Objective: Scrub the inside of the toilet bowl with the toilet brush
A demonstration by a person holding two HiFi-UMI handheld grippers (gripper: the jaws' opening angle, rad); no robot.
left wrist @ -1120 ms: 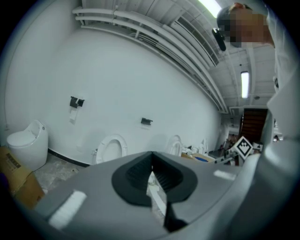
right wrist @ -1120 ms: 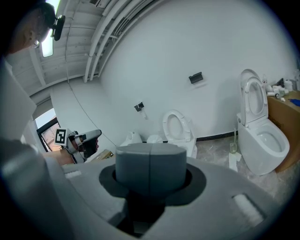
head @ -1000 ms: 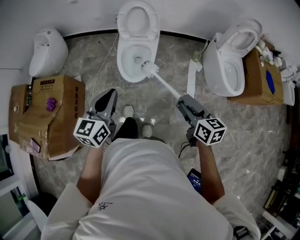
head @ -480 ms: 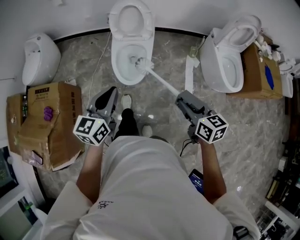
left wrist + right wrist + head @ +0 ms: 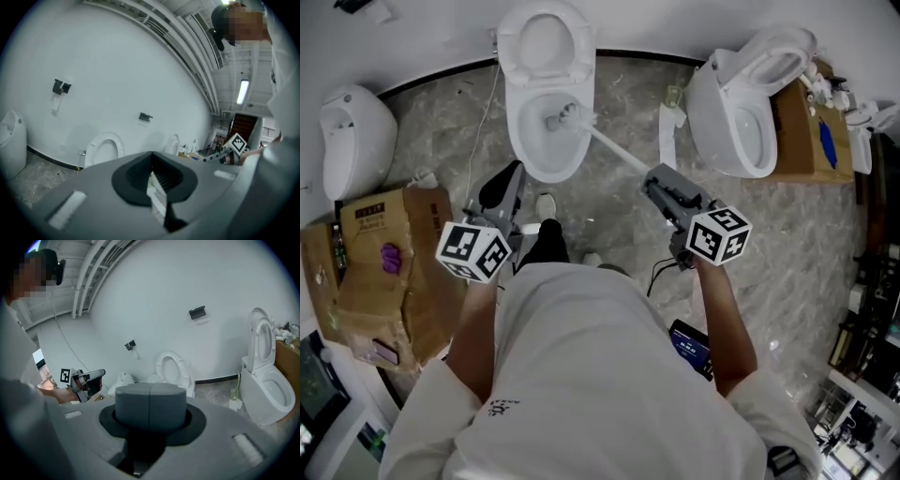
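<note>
The white toilet (image 5: 517, 150) stands at the top of the head view with its lid up. Inside its bowl rests the white toilet brush (image 5: 567, 117), bristles toward the right wall. Its long white handle slants down-right to my right gripper (image 5: 654, 180), which is shut on the handle's end. In the right gripper view the shut right gripper (image 5: 150, 404) hides the handle; the toilet (image 5: 174, 369) shows beyond. My left gripper (image 5: 508, 180) hangs near the bowl's front left, shut and holding nothing. In the left gripper view the left gripper (image 5: 153, 180) has its jaws together.
A second toilet (image 5: 741, 112) stands to the right, beside a cardboard box (image 5: 802, 122). A urinal (image 5: 352, 136) and an open cardboard box (image 5: 389, 253) are on the left. The person's shoes (image 5: 546, 206) stand just before the bowl. A thin cable (image 5: 492, 103) runs along the floor.
The brush head has slid from the bowl's right rim further into the bowl. The head view has swung, so the toilet sits further left. Both grippers keep their grip state.
</note>
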